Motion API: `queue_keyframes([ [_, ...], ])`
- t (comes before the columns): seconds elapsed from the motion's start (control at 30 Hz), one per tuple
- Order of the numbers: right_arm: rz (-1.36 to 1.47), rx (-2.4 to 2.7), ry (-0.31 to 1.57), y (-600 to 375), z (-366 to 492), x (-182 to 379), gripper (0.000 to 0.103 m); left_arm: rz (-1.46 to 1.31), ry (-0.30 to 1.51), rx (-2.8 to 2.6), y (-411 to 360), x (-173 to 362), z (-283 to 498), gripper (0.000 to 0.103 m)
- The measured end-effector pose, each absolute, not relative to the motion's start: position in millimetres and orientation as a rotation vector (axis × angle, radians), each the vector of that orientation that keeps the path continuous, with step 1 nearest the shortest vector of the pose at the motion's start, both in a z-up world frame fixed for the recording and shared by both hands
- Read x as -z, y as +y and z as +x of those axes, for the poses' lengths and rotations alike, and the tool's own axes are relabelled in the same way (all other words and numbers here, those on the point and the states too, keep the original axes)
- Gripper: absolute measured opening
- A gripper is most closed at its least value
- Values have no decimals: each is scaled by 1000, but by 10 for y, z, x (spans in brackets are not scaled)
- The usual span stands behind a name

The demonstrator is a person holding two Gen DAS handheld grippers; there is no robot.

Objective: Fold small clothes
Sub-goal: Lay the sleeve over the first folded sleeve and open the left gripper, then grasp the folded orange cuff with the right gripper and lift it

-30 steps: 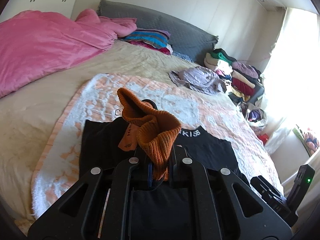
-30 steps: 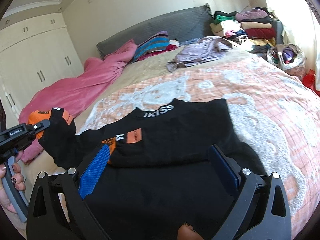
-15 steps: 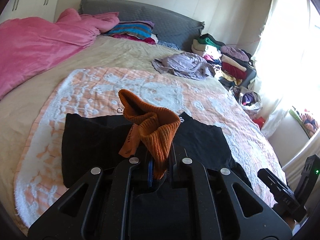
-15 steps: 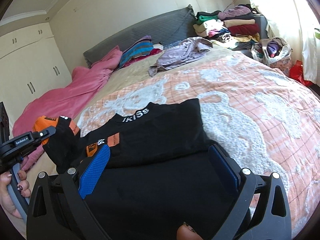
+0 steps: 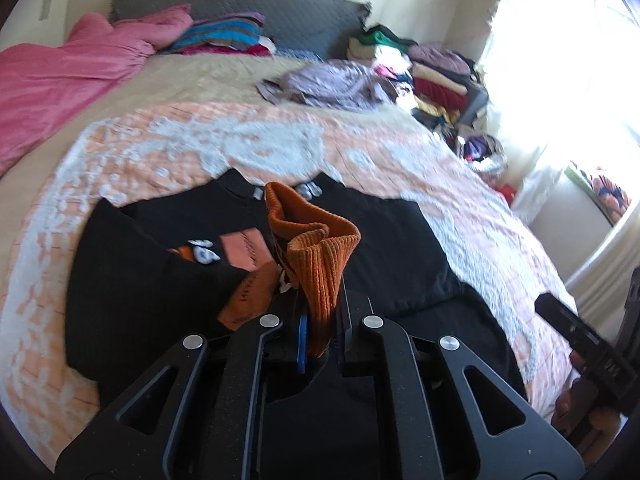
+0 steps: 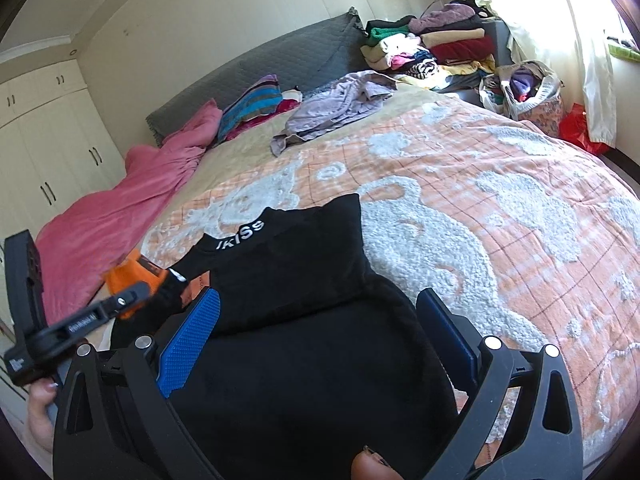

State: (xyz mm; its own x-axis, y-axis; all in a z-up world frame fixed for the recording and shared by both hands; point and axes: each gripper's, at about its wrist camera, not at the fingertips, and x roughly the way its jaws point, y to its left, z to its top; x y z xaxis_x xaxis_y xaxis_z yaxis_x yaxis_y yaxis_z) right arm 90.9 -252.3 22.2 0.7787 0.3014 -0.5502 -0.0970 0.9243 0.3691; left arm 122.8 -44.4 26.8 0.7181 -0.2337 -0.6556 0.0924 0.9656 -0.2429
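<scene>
The left gripper is clamping its jaws tight on the orange ribbed cuff of a black top, and the cuff is standing up out of the pinch in a loose fold over the garment's chest. The top is lying on the orange-and-white patterned blanket that is covering the near part of the bed, with its collar, lettered in white, facing the grey headboard. One side of the top is lying folded across the front, showing an orange patch and white lettering. The right gripper is hanging just above the lower part of the black top with its jaws spread wide and nothing between the blue pads; black cloth is filling the view beneath them. In the right wrist view, a hand is holding the left gripper's handle at the left edge. Farther up the bed, a crumpled lilac garment is lying near the headboard, a pink duvet is bunching along the far side, and stacked folded clothes are sitting beside the bright window.
</scene>
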Motion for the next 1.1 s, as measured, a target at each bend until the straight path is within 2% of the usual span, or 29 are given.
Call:
queue_keyframes([
  [0.2,316,-205,655,-2562,940,-227,98,-164,795,252,-675,-56,1305,9],
  [0.27,317,-201,657,-2573,944,-223,98,-156,808,266,-729,-13,1308,14],
  [0.4,329,-201,672,-2579,976,-173,98,-157,833,329,-794,57,1276,36],
  [0.5,335,-214,695,-2538,1013,-117,98,-130,828,348,-824,56,1222,39],
  [0.6,332,-242,722,-2429,1065,-67,98,-153,815,353,-723,13,1171,51],
  [0.7,328,-296,765,-2243,1133,3,98,-164,791,294,-521,-64,1140,55],
  [0.73,329,-329,787,-2136,1165,46,98,-158,783,261,-453,-94,1133,65],
  [0.83,318,-388,837,-1888,1225,145,97,-153,770,138,-190,-171,1115,74],
  [0.87,315,-409,851,-1805,1250,170,96,-163,770,109,-103,-189,1109,77],
  [0.93,305,-440,882,-1635,1307,233,85,-196,765,49,105,-227,1088,87],
  [1.1,299,-471,938,-1361,1431,358,67,-262,742,-27,506,-294,992,91],
])
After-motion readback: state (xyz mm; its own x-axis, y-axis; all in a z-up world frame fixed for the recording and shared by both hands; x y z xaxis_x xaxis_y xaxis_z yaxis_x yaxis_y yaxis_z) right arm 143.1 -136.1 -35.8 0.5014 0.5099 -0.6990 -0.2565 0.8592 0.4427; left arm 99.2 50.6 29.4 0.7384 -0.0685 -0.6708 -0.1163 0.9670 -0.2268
